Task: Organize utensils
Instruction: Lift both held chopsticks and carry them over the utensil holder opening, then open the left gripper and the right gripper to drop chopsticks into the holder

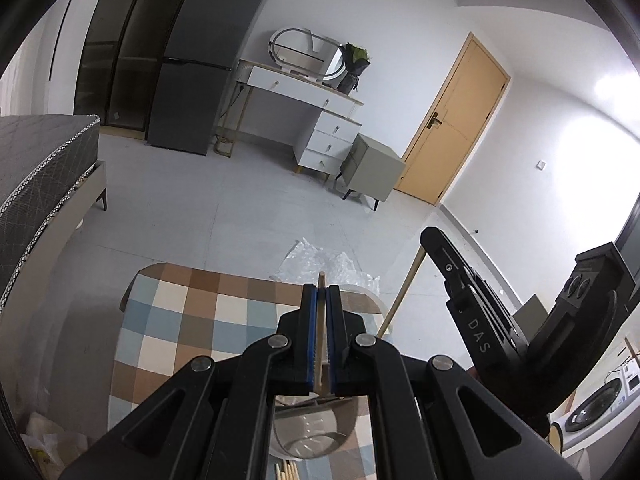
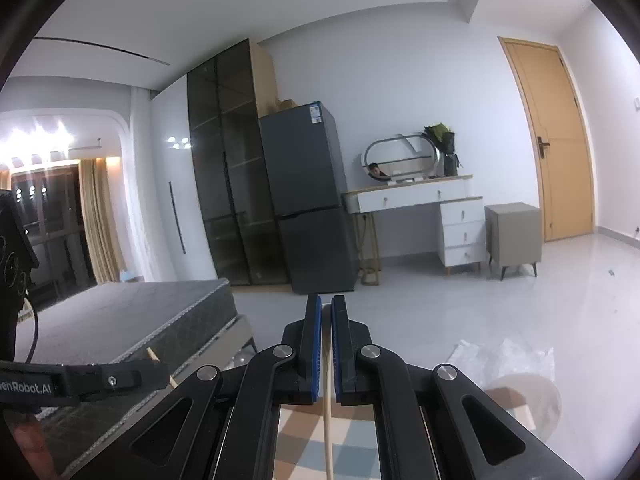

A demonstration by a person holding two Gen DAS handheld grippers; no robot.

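My left gripper [image 1: 321,292] is shut on a wooden chopstick [image 1: 321,280] that pokes out past the fingertips, above a clear glass cup [image 1: 312,436] on the checkered tablecloth [image 1: 188,320]. Several more chopsticks [image 1: 286,472] lie by the cup at the bottom edge. My right gripper [image 2: 326,304] is shut on a pale wooden chopstick [image 2: 328,420] that runs down between the pads. The right gripper also shows in the left wrist view [image 1: 472,300] holding its chopstick [image 1: 404,292] upright. The left gripper shows in the right wrist view [image 2: 120,376] with its chopstick tip [image 2: 154,356].
The small table with the checkered cloth [image 2: 304,452] stands on a grey tiled floor. Crumpled clear plastic [image 1: 320,264] lies beyond the table. A bed [image 1: 36,184] is at the left. A fridge [image 1: 204,60], a vanity desk [image 1: 312,108] and a nightstand [image 1: 372,168] stand along the far wall.
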